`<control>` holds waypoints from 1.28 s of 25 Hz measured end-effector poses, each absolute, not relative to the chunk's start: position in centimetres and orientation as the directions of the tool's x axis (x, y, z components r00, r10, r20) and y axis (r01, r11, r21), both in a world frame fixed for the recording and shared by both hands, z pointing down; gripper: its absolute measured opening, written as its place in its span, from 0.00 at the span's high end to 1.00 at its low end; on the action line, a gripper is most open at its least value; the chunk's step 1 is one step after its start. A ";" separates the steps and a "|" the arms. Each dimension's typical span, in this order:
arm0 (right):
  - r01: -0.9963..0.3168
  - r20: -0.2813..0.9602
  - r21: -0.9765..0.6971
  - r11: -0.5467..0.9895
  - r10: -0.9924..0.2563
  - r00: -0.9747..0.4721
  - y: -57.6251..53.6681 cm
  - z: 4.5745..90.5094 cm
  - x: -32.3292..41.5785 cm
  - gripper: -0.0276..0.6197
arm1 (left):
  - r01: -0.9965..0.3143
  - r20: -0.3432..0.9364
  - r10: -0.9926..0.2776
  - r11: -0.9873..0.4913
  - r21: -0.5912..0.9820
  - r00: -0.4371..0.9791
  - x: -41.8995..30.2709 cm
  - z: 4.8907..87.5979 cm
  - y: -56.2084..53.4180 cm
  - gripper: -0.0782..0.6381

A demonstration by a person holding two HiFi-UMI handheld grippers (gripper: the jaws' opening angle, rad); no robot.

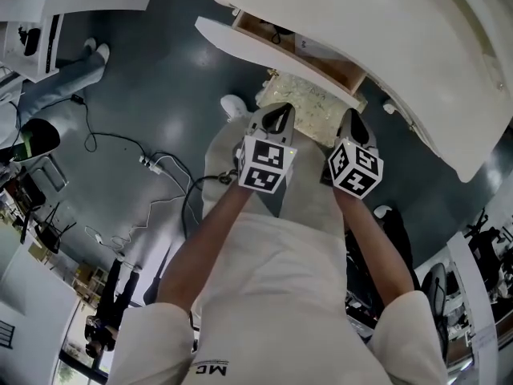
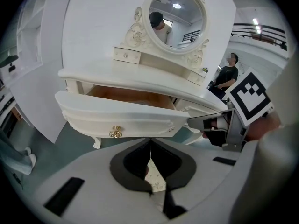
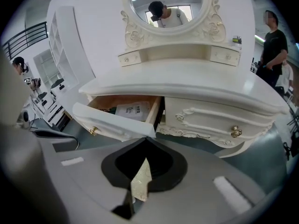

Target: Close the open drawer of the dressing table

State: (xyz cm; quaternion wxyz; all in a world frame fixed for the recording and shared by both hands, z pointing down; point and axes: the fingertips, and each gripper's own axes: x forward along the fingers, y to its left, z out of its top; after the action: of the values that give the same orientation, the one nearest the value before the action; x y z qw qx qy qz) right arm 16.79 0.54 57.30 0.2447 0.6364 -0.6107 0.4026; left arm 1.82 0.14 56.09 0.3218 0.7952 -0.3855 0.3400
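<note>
One drawer [image 3: 112,125] open, white leaflet [image 3: 132,111] inside; left gripper [image 2: 150,148], right gripper [image 3: 145,146] both clenched, empty.

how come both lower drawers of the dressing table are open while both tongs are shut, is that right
No: only the left drawer is open; the right drawer is closed, as the right gripper view shows. The left tongs and right tongs are shut.

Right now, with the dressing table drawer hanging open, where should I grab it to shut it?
Take the gold knob near the middle of the face of the open drawer, coming straight in from the front. The drawer juts out toward you, the knob is its only protruding part, and a central hold should slide it in without skewing.
</note>
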 end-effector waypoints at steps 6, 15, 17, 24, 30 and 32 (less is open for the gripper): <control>-0.971 0.799 -0.176 -0.159 -0.600 -0.047 -0.8 57.4 17.8 0.95 | -0.822 0.786 -0.393 -0.516 0.242 0.478 2.0 55.9 -0.3 0.88; -0.968 0.786 -0.176 -0.179 -0.617 -0.029 -2.1 57.4 18.1 0.95 | -0.814 0.773 -0.405 -0.530 0.238 0.489 2.1 55.6 -1.9 0.88; -0.964 0.784 -0.184 -0.192 -0.620 -0.026 -2.3 57.4 18.3 0.95 | -0.811 0.769 -0.408 -0.537 0.235 0.492 2.3 55.4 -2.3 0.88; -0.958 0.774 -0.194 -0.211 -0.633 -0.017 -3.3 57.5 18.9 0.95 | -0.810 0.764 -0.415 -0.539 0.231 0.494 2.8 55.3 -3.2 0.88; -0.959 0.767 -0.194 -0.206 -0.641 -0.018 -4.3 57.4 19.3 0.95 | -0.804 0.766 -0.406 -0.547 0.234 0.499 3.2 55.5 -3.4 0.88; -0.960 0.762 -0.195 -0.203 -0.648 -0.018 -4.6 57.4 19.5 0.95 | -0.803 0.767 -0.404 -0.548 0.234 0.499 3.2 55.5 -3.4 0.88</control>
State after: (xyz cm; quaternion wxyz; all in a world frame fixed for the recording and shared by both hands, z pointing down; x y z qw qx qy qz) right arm 19.53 -4.56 57.37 0.2008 0.6715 -0.5985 0.3881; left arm 3.20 -3.37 55.48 0.2970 0.8131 -0.3710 0.3362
